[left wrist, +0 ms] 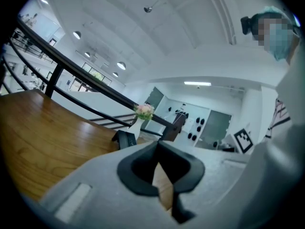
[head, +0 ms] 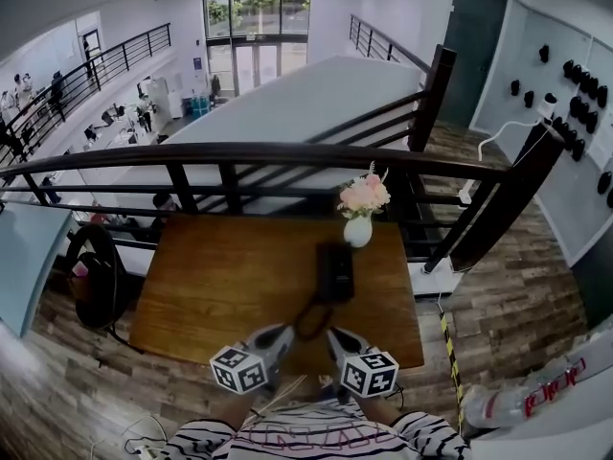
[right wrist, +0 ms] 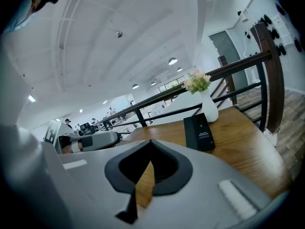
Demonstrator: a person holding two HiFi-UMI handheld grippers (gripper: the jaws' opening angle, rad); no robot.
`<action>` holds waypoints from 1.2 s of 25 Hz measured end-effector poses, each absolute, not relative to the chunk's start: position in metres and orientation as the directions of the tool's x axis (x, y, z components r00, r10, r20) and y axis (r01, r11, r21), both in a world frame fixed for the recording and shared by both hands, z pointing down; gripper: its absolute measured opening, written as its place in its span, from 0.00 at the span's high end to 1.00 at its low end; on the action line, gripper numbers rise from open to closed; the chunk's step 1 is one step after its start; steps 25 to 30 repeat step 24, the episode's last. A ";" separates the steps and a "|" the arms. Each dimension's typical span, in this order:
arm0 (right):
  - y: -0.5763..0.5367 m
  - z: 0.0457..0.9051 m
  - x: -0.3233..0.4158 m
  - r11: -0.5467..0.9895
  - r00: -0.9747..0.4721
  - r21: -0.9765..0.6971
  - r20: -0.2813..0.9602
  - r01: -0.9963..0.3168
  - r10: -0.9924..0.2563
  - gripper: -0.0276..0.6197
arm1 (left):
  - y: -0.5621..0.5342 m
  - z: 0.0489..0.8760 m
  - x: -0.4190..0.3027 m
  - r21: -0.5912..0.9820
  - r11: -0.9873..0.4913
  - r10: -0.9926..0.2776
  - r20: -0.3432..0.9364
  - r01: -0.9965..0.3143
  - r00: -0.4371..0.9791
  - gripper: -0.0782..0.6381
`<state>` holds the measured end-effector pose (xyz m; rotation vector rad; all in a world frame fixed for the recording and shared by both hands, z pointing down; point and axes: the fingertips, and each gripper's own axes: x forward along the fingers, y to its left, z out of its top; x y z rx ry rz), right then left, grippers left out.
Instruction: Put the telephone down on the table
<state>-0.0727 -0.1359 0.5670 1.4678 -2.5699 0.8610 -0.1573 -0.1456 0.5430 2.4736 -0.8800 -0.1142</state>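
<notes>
The telephone (head: pixel 335 271), a flat black rectangular unit, lies on the wooden table (head: pixel 220 276), right of the table's centre and toward its far edge. In the head view it is at 12 o'clock from both grippers and well apart from them. A white vase (head: pixel 357 230) holding pink flowers (head: pixel 364 195) stands just beyond the telephone at 1 o'clock, close to the dark railing (head: pixel 268 153). A dark loop (head: pixel 311 322), possibly a cord, lies on the table at 6 o'clock from the telephone, between the two grippers. The left gripper (head: pixel 285 333) is over the table's near edge with its jaws fully together and nothing between them. The right gripper (head: pixel 335 336) is just beside it at 3 o'clock, jaws likewise pressed together and empty. Neither gripper touches the telephone. In the right gripper view the telephone sits at 1 o'clock from the jaw tips.
</notes>
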 end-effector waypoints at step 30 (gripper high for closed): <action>-0.131 0.576 -0.095 0.399 -0.559 -0.431 0.356 -0.810 -0.749 0.96 | -0.135 0.550 -0.174 0.496 -0.645 -0.619 0.107 -0.581 0.778 0.89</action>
